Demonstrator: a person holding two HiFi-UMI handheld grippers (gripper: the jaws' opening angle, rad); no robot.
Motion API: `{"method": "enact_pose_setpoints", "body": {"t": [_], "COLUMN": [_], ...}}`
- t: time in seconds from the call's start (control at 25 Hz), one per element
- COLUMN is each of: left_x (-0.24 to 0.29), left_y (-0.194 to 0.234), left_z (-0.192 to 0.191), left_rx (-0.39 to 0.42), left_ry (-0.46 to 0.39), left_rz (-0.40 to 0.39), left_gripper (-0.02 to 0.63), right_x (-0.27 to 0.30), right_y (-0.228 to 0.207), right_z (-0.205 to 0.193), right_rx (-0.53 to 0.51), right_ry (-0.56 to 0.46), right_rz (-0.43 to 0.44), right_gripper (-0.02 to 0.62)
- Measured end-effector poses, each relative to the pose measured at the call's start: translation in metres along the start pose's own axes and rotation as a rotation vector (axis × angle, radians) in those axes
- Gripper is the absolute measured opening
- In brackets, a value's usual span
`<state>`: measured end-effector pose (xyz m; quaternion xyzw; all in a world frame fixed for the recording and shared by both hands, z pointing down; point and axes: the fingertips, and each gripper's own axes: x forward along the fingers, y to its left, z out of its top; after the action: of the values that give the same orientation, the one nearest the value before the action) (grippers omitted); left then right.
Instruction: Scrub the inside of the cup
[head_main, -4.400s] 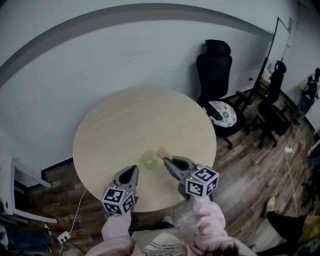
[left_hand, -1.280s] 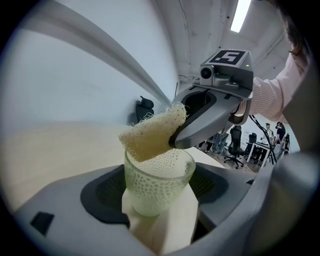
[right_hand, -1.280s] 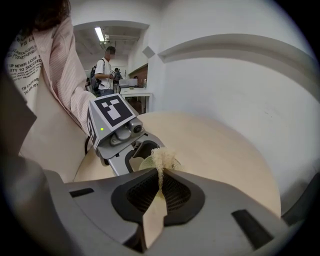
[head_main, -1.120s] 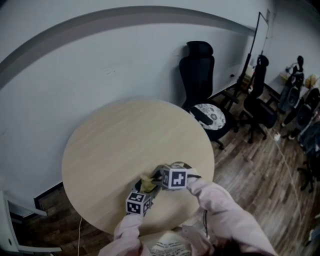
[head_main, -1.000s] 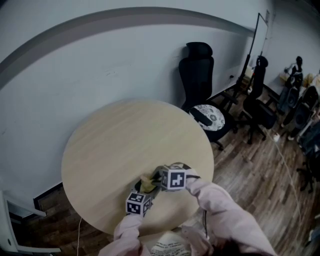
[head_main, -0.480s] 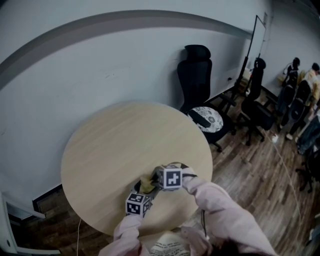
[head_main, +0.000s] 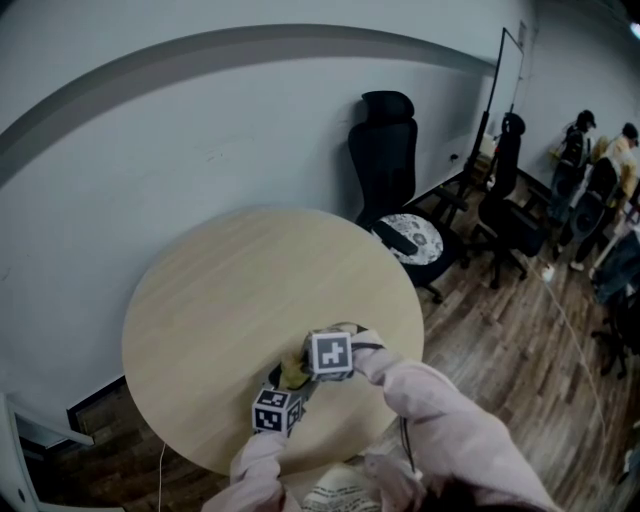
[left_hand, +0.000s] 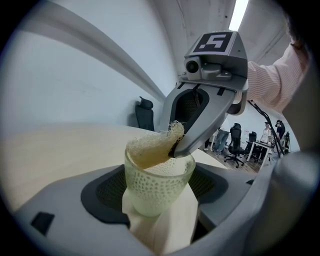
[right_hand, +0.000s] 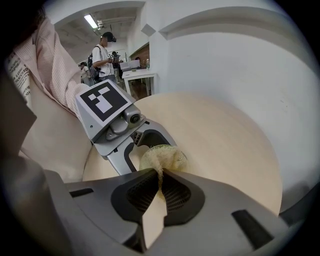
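Note:
A pale green, dimpled, see-through cup (left_hand: 157, 185) sits upright between the pads of my left gripper (left_hand: 158, 197), which is shut on it. My right gripper (right_hand: 161, 181) is shut on a yellowish fibrous sponge (right_hand: 161, 156). In the left gripper view the sponge (left_hand: 150, 148) rests on the cup's rim and dips into its mouth, with the right gripper's tip (left_hand: 181, 148) pressed in beside it. In the head view both grippers meet over the near part of the round table (head_main: 240, 280), and the cup (head_main: 293, 373) shows between the marker cubes.
A black office chair (head_main: 395, 190) with a patterned cushion stands just beyond the table's far right edge. More chairs (head_main: 510, 210) and several people (head_main: 590, 175) are at the right on the wooden floor. A pale wall curves behind the table.
4.4 s ago the cup stood on the table with the grippers apart. Now the left holds it and the right has the sponge in it. Over the last second the right gripper crept slightly left.

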<state>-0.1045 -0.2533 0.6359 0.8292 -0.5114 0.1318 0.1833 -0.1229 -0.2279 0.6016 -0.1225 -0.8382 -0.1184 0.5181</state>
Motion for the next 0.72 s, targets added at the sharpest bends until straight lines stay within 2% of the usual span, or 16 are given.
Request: {"method": "enact_pose_setpoints", "body": {"t": [0.44,0.72], "left_x": [0.000,-0.001], "left_y": [0.000,0.000], "left_z": [-0.001,-0.001], "left_rx": [0.002,0.003], "left_ry": [0.003,0.002], "left_rz": [-0.003,-0.005], "left_gripper": [0.380,0.380], "right_x": [0.006,0.012], "right_y": [-0.007,-0.004], "right_z": [-0.004,-0.013], "right_rx": [0.027,0.152], "right_ry": [0.106,0.154], "right_rz": [0.008,0.088], "right_gripper": [0.015,0.015]}}
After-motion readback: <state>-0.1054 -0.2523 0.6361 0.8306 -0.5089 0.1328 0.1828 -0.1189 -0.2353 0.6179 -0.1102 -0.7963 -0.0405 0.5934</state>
